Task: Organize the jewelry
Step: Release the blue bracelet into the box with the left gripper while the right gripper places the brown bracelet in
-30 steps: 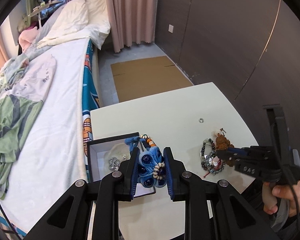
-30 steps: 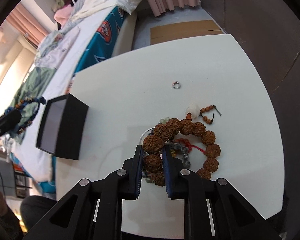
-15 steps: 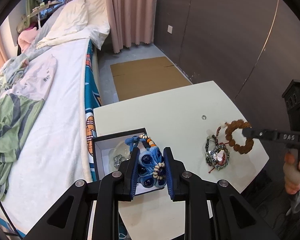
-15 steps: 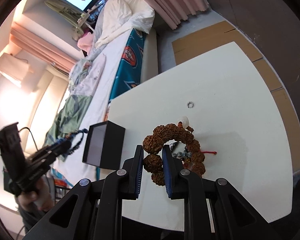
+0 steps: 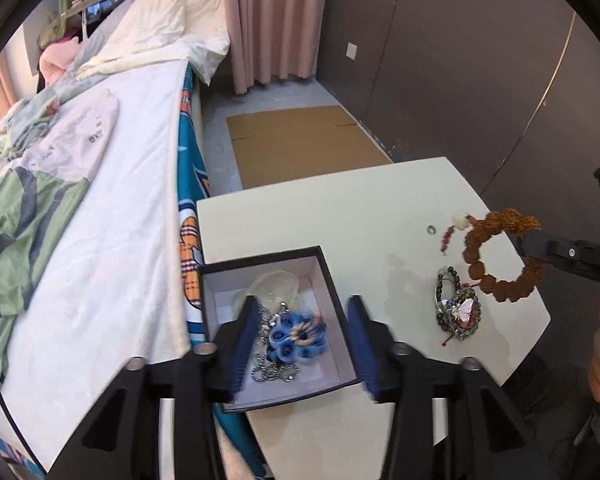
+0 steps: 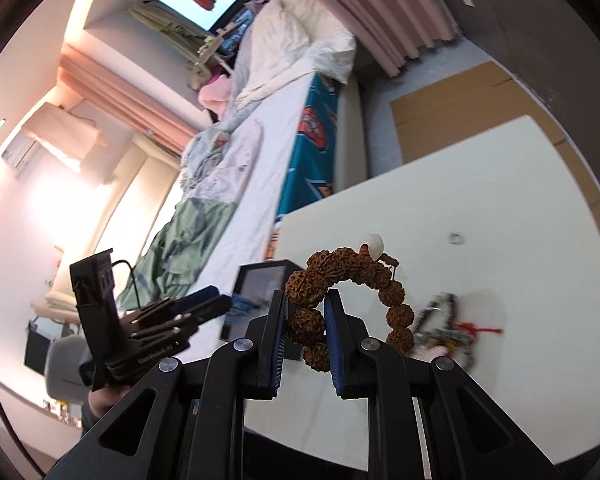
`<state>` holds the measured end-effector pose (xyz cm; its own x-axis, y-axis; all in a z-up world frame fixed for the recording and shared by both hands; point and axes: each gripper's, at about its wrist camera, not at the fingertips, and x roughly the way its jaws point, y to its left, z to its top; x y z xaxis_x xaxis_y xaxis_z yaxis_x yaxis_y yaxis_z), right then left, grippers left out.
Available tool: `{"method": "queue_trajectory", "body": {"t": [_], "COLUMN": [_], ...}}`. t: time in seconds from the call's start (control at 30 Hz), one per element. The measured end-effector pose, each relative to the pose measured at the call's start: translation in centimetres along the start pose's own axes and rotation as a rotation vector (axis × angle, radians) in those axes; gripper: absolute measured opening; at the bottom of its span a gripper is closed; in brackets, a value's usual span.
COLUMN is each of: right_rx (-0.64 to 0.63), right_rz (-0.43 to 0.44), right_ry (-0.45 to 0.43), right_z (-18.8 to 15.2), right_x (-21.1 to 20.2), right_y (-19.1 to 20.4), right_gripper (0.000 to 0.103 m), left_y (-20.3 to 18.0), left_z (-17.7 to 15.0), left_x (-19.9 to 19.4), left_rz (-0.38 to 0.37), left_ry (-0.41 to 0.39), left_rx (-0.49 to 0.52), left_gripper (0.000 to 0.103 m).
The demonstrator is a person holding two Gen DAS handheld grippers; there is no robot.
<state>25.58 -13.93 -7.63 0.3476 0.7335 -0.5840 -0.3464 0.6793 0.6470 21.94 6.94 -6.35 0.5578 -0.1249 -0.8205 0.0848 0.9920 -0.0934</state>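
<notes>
A black box with a white lining (image 5: 220, 296) sits at the table's left edge. In it lie a blue beaded bracelet (image 5: 298, 338), a silver chain (image 5: 272, 372) and a clear piece. My left gripper (image 5: 300, 312) is open and empty just above the box. My right gripper (image 6: 305, 308) is shut on a brown seed-bead bracelet (image 6: 360, 272) and holds it in the air above the table; the bracelet also shows in the left wrist view (image 5: 496, 256). A pile of bracelets (image 5: 458, 312) and a small ring (image 5: 432, 229) lie on the table.
The white table (image 5: 340, 216) stands against a bed (image 5: 100, 200) on its left. Flat cardboard (image 5: 300, 144) lies on the floor beyond the table. A dark wall runs along the right.
My left gripper has opened and let the blue bracelet drop into the box. My right gripper has lifted the brown bracelet off the pile and higher above the table.
</notes>
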Motion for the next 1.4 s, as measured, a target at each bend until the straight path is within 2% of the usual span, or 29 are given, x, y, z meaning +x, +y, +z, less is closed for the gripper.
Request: {"method": "queue_trajectory", "body": {"t": [0.07, 0.1, 0.47, 0.7, 0.73, 0.77, 0.8, 0.87, 1.07, 1.27, 1.33, 1.4], "right_rx": [-0.013, -0.02, -0.095, -0.122, -0.134, -0.143, -0.146, -0.138, -0.118, -0.143, -0.17, -0.193], "right_rz": [0.021, 0.03, 0.125, 0.12, 0.09, 0.066, 0.044, 0.018, -0.03, -0.107, -0.132, -0.149], "right_ry": [-0.001, -0.002, 0.018, 0.06, 0.076, 0.092, 0.112, 0.11, 0.095, 0.058, 0.026, -0.006], "right_z": [0.2, 0.3, 0.2, -0.3, -0.3, -0.3, -0.3, -0.4, -0.3, 0.1, 0.2, 0.4], "right_x": [0.8, 1.2, 6.4, 9.4, 9.9, 10.1, 10.4, 10.2, 8.1, 5.5, 4.0, 2.7], "right_y": [1.0, 1.5, 7.2, 8.8, 9.1, 9.1, 9.1, 8.9, 7.2, 6.1, 5.7, 5.4], "right_gripper": [0.02, 0.02, 0.02, 0.021, 0.023, 0.039, 0.065, 0.082, 0.082, 0.082, 0.082, 0.082], "left_y": [0.4, 0.5, 3.0, 4.6, 4.7, 4.9, 5.1, 5.4, 5.3, 4.3, 3.7, 3.0], "left_z": [-0.2, -0.3, -2.3, -3.5, -3.6, -3.7, -3.8, -3.9, -3.9, -3.6, -3.3, -3.1], "left_x": [-0.8, -1.1, -3.9, -5.4, -5.5, -5.6, -5.8, -6.0, -6.5, -6.5, -6.5, -6.4], "left_rz": [0.029, 0.045, 0.116, 0.147, 0.15, 0.155, 0.161, 0.166, 0.172, 0.137, 0.113, 0.103], "left_ry": [-0.029, -0.04, -0.083, -0.091, -0.092, -0.093, -0.095, -0.099, -0.115, -0.123, -0.129, -0.135], "left_rx": [0.005, 0.01, 0.017, 0.015, 0.013, 0.009, 0.005, -0.001, 0.006, 0.007, 0.011, 0.018], "left_gripper": [0.069, 0.07, 0.07, 0.07, 0.07, 0.07, 0.07, 0.07, 0.07, 0.07, 0.074, 0.086]}}
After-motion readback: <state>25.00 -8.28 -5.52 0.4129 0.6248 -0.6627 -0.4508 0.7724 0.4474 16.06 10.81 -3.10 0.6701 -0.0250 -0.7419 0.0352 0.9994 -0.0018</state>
